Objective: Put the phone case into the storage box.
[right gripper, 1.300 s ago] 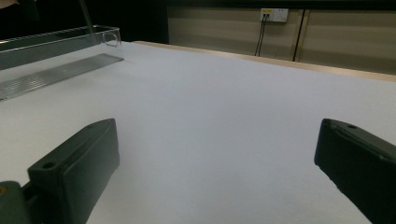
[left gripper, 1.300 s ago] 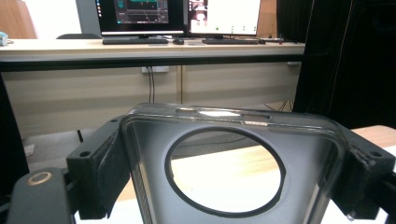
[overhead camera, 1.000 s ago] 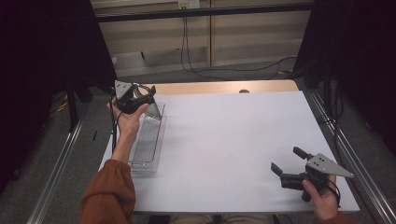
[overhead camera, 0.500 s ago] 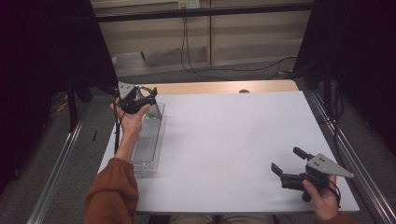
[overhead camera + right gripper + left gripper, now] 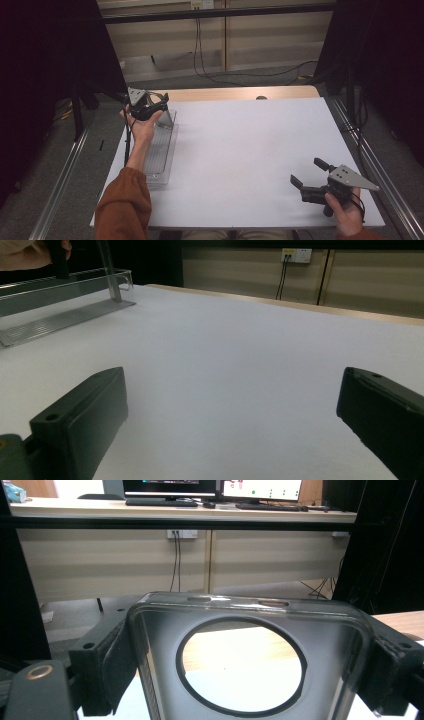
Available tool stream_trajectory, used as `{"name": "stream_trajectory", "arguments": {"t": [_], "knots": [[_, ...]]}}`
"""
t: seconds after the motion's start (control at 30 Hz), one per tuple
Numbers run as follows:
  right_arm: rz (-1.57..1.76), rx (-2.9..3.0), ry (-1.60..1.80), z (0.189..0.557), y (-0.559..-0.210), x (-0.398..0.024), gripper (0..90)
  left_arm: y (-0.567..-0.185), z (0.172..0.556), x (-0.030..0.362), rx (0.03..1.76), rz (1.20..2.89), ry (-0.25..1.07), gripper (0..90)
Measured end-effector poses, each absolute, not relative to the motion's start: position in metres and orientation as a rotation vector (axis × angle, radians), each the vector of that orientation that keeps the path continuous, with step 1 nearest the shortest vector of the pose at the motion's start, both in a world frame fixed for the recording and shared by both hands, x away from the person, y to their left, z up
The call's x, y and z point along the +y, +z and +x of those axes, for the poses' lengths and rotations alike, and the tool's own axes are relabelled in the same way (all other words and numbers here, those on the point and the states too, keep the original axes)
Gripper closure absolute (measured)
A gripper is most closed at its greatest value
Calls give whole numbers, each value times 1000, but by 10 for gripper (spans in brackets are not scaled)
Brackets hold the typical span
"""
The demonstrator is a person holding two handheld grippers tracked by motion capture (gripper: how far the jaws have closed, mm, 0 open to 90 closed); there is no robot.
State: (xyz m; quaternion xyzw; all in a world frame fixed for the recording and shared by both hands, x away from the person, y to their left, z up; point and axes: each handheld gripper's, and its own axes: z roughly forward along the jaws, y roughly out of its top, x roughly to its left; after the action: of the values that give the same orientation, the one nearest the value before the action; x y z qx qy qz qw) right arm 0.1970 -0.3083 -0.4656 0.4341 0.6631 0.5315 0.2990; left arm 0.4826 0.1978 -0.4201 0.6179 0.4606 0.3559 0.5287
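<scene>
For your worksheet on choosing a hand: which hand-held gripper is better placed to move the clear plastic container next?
Left. The left hand-held gripper already straddles the clear container; the right hand-held gripper sits open, far across the table.

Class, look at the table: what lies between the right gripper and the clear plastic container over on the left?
Nothing: in the high view, only bare white table stretches between the right gripper and the clear container. The right gripper view shows the same bare stretch.

Monitors [image 5: 215, 487], wall socket [image 5: 183, 533], cables [image 5: 210, 55]
</scene>
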Motion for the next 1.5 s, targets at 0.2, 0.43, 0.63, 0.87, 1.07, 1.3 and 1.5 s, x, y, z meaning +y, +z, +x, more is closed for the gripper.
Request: {"name": "stream_trajectory", "arguments": {"t": [0.2,0.43,0.63,0.87,1.07,1.3,1.5], "knots": [[1149,1766,1415,197,-466,-309,0,-419,489,196,1100,1499,840,112],[1159,1769,1421,198,-467,-310,0,-419,498,192,1109,1503,856,96],[1161,1771,1423,198,-467,-309,0,-417,504,188,1109,1533,879,98],[1161,1767,1422,198,-468,-309,0,-421,508,184,1091,1549,882,101],[1165,1767,1419,198,-468,-310,0,-422,511,181,1078,1568,881,107],[1164,1773,1421,198,-468,-310,0,-424,512,178,1077,1578,859,100],[1168,1774,1423,197,-468,-310,0,-425,512,179,1101,1580,823,55]]}}
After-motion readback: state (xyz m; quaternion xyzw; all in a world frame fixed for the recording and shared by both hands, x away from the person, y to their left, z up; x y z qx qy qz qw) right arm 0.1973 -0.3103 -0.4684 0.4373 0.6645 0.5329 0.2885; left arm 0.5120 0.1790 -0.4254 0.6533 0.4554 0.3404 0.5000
